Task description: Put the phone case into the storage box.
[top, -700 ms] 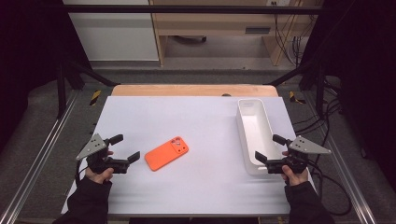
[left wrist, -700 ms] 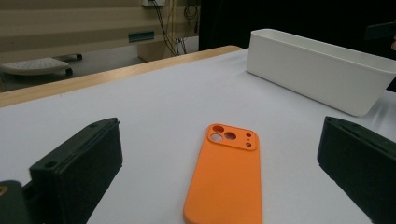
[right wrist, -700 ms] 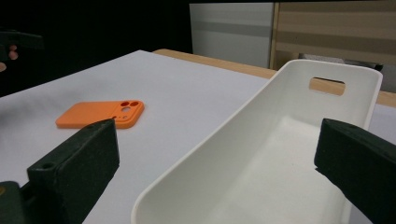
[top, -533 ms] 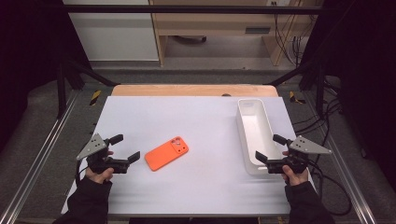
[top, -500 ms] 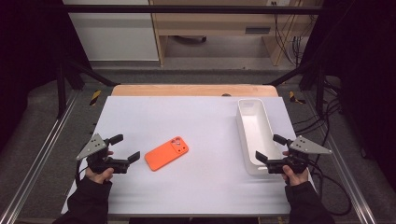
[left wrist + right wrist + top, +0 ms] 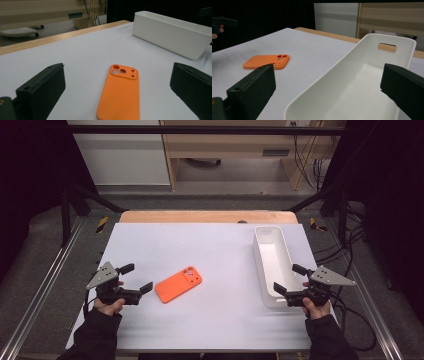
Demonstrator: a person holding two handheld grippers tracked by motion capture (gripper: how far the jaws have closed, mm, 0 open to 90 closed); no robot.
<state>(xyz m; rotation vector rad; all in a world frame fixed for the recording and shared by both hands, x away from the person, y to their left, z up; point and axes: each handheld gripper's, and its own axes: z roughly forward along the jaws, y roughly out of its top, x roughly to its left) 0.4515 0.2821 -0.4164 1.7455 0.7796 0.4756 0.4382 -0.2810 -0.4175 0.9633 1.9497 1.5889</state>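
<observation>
An orange phone case lies flat on the white table, camera cut-outs facing up. My left gripper rests at the table's left side, open, its jaws pointing at the case from just beside it; the case lies ahead between the two black jaws, untouched. A long white tray stands at the right. My right gripper is open at the tray's near end, its jaws standing on either side of the tray's near rim. The case lies farther off in the right gripper view.
A wooden strip runs along the table's far edge. Metal frame rails flank both sides, with cables trailing on the right. Bare white surface stretches between the case and the tray.
</observation>
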